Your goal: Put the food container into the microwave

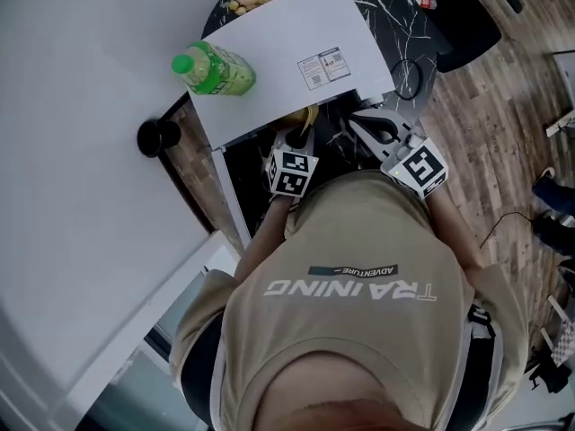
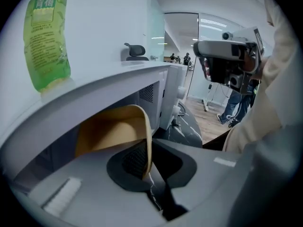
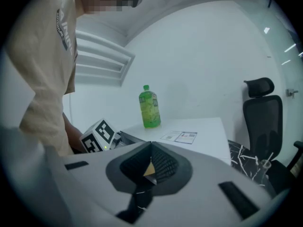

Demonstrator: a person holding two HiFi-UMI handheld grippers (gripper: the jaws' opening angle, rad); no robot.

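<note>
The left gripper [image 2: 147,165] is clenched on the thin curved wall of the tan paper food container [image 2: 110,131], lower centre, at the smooth white boxy microwave's [image 2: 118,86] open mouth. The right gripper [image 3: 150,163] is pressed shut, holding nothing.

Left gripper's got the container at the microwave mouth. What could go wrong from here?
1. The left gripper pinches the tan container by one thin rim only. It may sag, slip or catch the edge of the microwave opening.
2. The green bottle stands on the microwave's top, so a knock could topple it.
</note>
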